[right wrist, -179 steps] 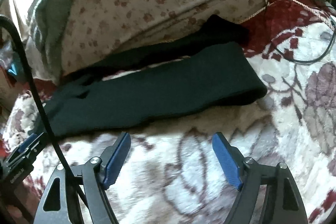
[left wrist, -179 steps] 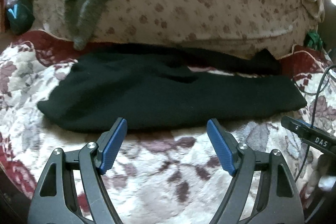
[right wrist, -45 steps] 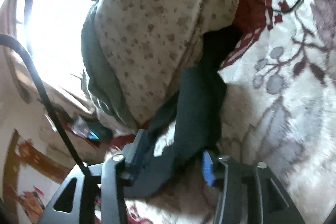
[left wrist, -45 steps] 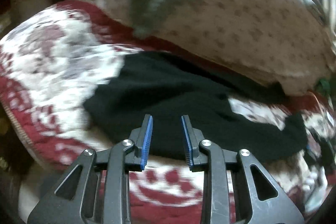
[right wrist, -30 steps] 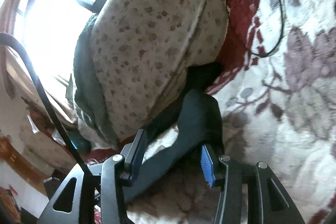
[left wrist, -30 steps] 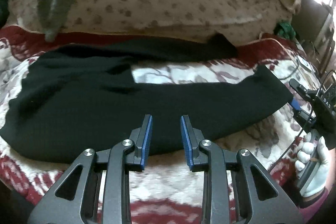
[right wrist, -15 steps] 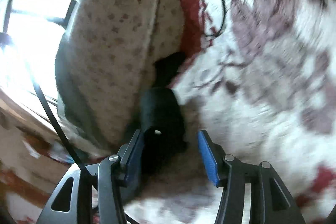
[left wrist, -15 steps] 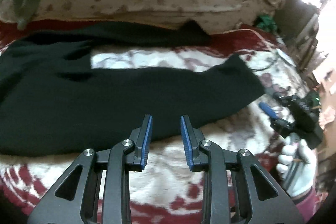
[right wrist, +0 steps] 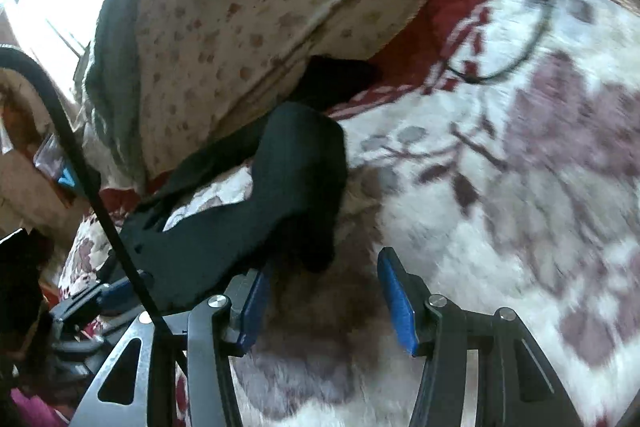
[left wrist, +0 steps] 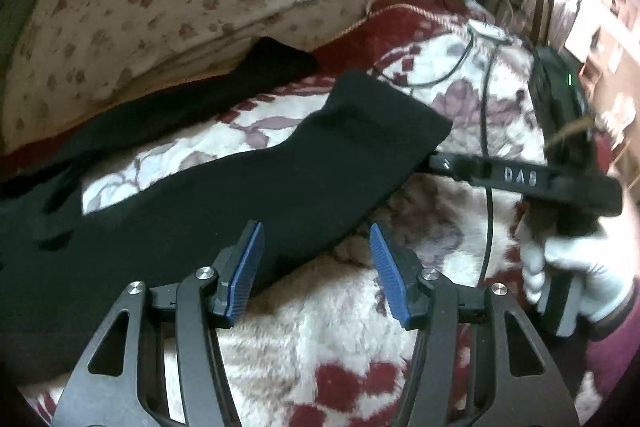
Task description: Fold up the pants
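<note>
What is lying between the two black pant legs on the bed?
Between the near pant leg and the far pant leg, only a bare strip of floral blanket lies, seen in the left wrist view.

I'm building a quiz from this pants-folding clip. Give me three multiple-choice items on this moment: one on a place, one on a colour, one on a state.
1. Where do the pants lie?
A. on the flowered blanket
B. on a chair
C. on the floor

2. What colour are the pads of the left hand-held gripper?
A. red
B. blue
C. green

3. How are the two pant legs?
A. stacked
B. spread apart
C. rolled up

Answers: 1 A, blanket shows all round the cloth. 2 B, both pads are blue. 3 B, blanket shows between the legs.
</note>
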Motion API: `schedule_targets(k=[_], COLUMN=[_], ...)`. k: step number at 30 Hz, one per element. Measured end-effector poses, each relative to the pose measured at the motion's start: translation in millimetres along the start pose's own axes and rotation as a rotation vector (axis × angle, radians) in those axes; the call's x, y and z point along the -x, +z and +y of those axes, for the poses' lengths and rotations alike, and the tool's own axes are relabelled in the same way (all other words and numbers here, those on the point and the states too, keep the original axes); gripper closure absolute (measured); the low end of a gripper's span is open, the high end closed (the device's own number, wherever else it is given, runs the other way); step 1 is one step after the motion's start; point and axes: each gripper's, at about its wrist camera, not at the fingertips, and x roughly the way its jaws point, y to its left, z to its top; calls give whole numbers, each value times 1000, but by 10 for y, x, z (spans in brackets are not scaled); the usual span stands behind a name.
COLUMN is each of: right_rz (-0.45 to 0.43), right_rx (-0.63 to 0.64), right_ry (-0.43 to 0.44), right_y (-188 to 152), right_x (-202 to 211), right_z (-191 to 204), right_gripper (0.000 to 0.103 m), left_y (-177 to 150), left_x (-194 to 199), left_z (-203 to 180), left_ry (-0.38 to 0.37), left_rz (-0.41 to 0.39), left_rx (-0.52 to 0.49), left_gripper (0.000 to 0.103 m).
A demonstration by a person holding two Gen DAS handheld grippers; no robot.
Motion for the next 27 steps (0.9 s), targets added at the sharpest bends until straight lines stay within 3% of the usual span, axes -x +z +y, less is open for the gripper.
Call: schedule_targets(k=[1, 5, 8, 9, 10, 11, 13, 15, 18, 24, 25, 27], right_rz=[2, 13, -17, -27, -42, -65, -99, -122, -159, -240, -217, -96], right_rx=[5, -13, 12, 21, 29, 35, 40, 48, 125, 460, 511, 539], right_ry=[9, 42, 38, 36, 32, 22, -7, -32, -113, -428, -486, -504], right_y=[18, 90, 107, 110, 112, 123, 159, 183, 203, 62, 4, -50], right_x=[-28, -172, -116, -83, -36, 14, 105, 180, 331, 502, 474, 403], right_z=[3, -67, -61, -57, -52, -48, -56, -55, 64, 493, 533, 488], right_gripper=[54, 79, 89, 89, 90, 91, 92, 92, 92, 86, 84, 84], left_y=[3, 50, 89, 98, 109, 120, 135, 152, 166, 50, 14, -63], left_x=[-41, -260, -420, -444, -478, -526, -540, -492, -344, -280, -313, -394], left_z=[-21, -112, -158, -163, -166, -161, -146, -157, -191, -245, -246, -235], left_ry=[14, 67, 95, 83, 69, 54, 46, 32, 3, -42, -42, -54], left_rz=[-1, -2, 0, -1, 7, 28, 34, 22, -13, 11, 30, 82], left_rx=[-8, -43, -62, -63, -61, -53, -41, -51, -74, -122, -122, -123], left_gripper=[49, 49, 50, 58, 76, 83, 92, 93, 94, 94, 94, 94])
